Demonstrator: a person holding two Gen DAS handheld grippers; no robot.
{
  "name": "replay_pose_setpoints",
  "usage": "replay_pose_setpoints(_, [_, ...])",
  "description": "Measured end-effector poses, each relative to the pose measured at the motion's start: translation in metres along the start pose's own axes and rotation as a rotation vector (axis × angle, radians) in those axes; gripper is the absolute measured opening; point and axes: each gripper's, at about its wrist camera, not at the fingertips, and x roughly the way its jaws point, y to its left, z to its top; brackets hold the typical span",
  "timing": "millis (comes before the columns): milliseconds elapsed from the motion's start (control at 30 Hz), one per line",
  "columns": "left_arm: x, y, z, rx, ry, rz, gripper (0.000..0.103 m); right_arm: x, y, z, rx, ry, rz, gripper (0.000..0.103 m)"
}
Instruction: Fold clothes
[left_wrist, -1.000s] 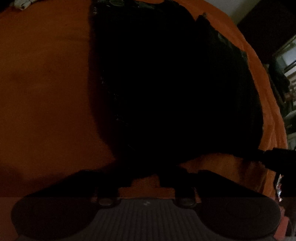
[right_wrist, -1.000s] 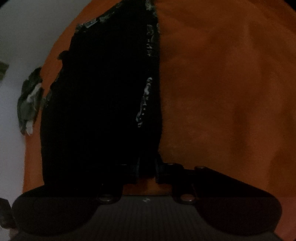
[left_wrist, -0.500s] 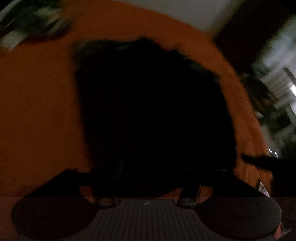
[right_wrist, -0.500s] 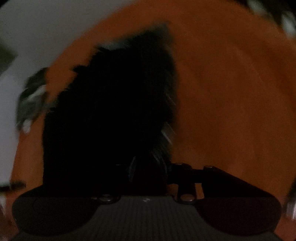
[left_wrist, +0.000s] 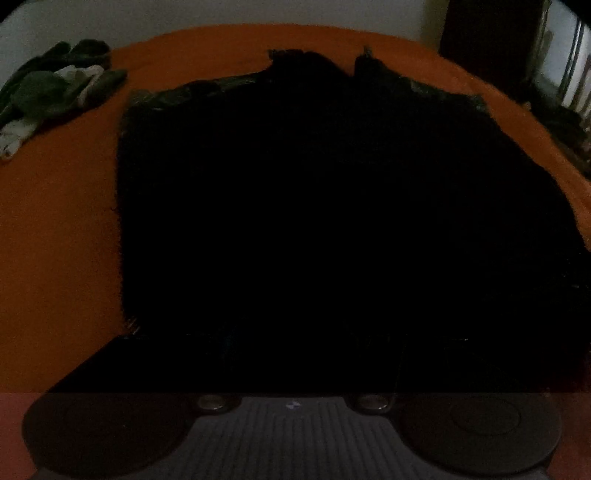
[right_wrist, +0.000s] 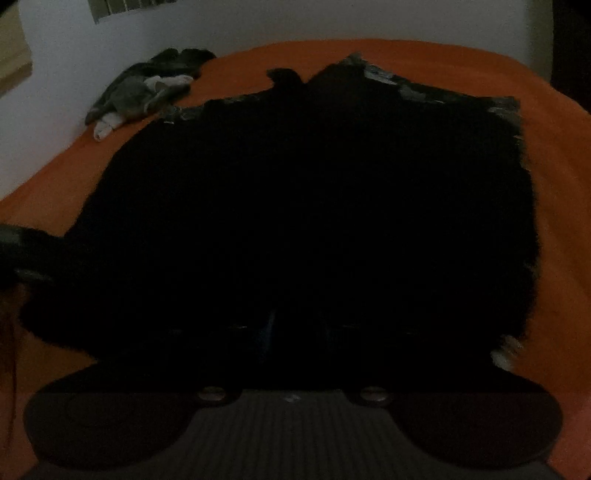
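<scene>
The black garment (left_wrist: 314, 206) lies on the orange bed (left_wrist: 55, 229), its near edge raised toward both cameras. Fold progress is judged early: the far edge, with pale patches, is still spread wide, so at least one fold remains. The left hand-held gripper (left_wrist: 295, 354) and right hand-held gripper (right_wrist: 295, 339) are lost against dark cloth; whether their fingers are apart or clamped cannot be determined. A pile of socks (right_wrist: 147, 92) sits near the far corner.
</scene>
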Motion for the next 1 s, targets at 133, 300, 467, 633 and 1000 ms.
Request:
replay_pose_setpoints(133, [-0.035,0.006,0.006,0.043,-0.043,-0.018,0.068,-0.027,-0.009,0.002,0.020,0.027,0.034,0.021])
replay_pose_setpoints(300, [-0.044,0.008,0.079,0.185,-0.151,-0.031,0.081,-0.032,-0.018,0.084,-0.022,-0.038,0.090,0.028])
replay_pose_setpoints(467, [0.028,0.017,0.188,0.119,-0.089,-0.081,0.079,0.032,-0.001,0.192,-0.216,-0.054,0.098,0.028])
replay_pose_setpoints(633, [0.120,0.012,0.285,-0.064,0.030,-0.057,0.056,0.125,-0.005,0.280,-0.163,-0.003,0.082,0.028])
replay_pose_setpoints(1000, [0.236,0.008,0.398,-0.190,0.205,0.070,0.003,0.203,-0.037,0.278,-0.028,-0.021,0.014,0.029])
